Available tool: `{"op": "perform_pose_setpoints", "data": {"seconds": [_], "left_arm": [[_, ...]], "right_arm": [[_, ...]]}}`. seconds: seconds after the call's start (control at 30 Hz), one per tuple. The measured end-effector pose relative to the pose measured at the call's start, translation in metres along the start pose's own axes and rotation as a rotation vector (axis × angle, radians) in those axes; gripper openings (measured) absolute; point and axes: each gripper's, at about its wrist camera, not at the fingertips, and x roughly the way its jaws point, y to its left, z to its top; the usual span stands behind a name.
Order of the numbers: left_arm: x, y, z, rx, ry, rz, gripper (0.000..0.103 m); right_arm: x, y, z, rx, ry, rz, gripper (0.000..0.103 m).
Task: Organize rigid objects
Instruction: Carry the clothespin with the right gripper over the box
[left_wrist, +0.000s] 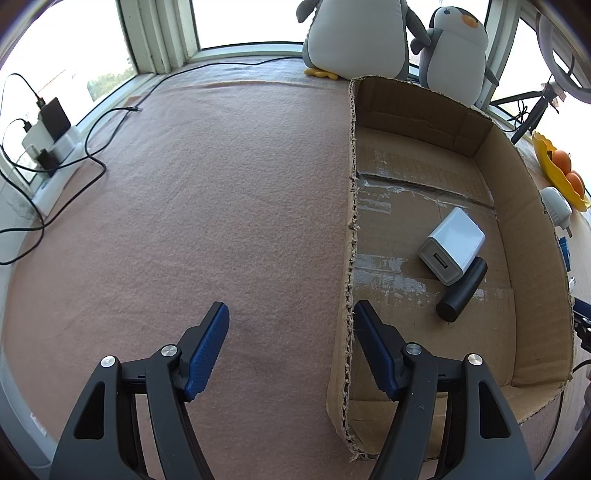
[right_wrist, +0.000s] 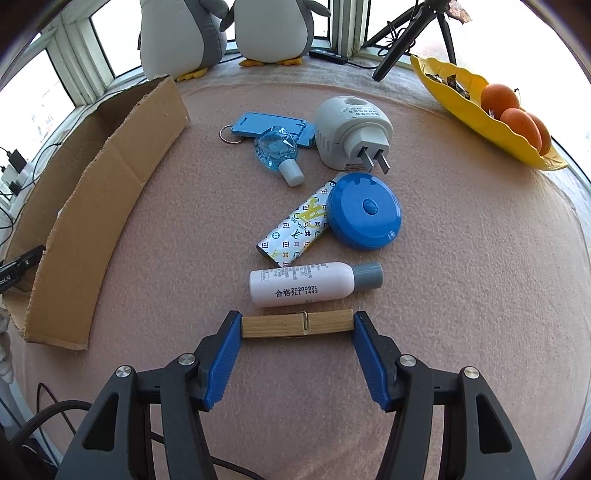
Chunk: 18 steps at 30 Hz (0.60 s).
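Right tool (right_wrist: 297, 324), ribbed blue pads pinching a flat wooden clothespin (right_wrist: 296, 324) endwise on the felt worktop (right_wrist: 461, 277); left tool (left_wrist: 291, 325) spread beside the corrugated cardboard box (left_wrist: 517, 192)

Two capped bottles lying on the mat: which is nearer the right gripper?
The white bottle with the grey cap, lying just beyond the clothespin between the right gripper fingers. The small clear blue bottle lies farther back.
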Motion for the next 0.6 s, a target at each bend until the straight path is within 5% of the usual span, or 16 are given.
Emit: {"op": "perform_pose_setpoints", "data": {"seconds": [0.6], "left_arm": [[0.0, 0.001, 0.001, 0.001, -0.004, 0.002, 0.07]], "right_arm": [[-0.066, 0.037, 0.011, -0.007, -0.135, 0.089, 0.056]]}}
